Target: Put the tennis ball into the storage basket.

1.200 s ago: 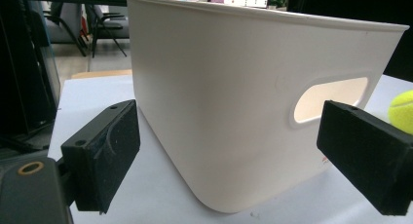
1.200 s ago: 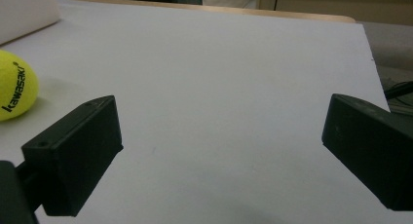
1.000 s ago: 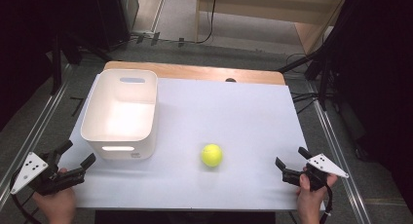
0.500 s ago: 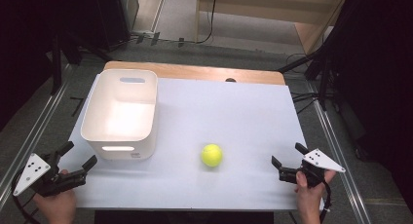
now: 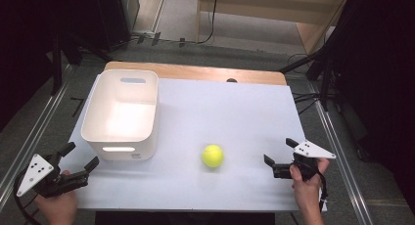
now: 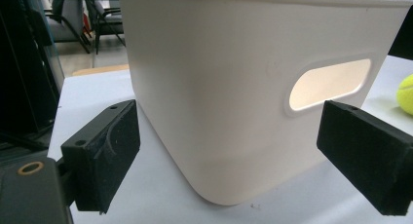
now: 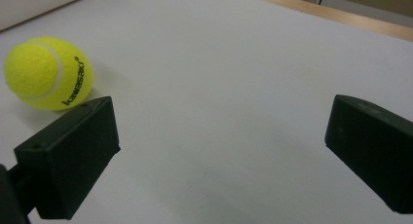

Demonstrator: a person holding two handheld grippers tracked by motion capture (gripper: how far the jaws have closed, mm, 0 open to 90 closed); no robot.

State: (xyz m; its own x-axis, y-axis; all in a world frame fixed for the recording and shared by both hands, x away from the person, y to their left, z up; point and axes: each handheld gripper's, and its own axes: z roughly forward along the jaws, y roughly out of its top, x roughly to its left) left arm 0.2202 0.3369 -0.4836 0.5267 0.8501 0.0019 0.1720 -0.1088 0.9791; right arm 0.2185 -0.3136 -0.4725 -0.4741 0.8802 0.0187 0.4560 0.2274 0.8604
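Both tongs were spread and empty. Right gripper [image 5: 280,157] pointed toward the tennis ball [image 5: 213,155] nearby. Left gripper [image 5: 78,156] sat just beside the white bin [image 5: 122,112].

A pale grey worktop [image 5: 235,107] with a wooden far edge [image 5: 195,72] sits on a grey floor [image 5: 244,27]. Metal rails [image 5: 29,137] run alongside; a cable [image 5: 214,19] trails behind.

White table [image 5: 235,112]: bin [image 5: 122,112], tennis ball [image 5: 213,155]
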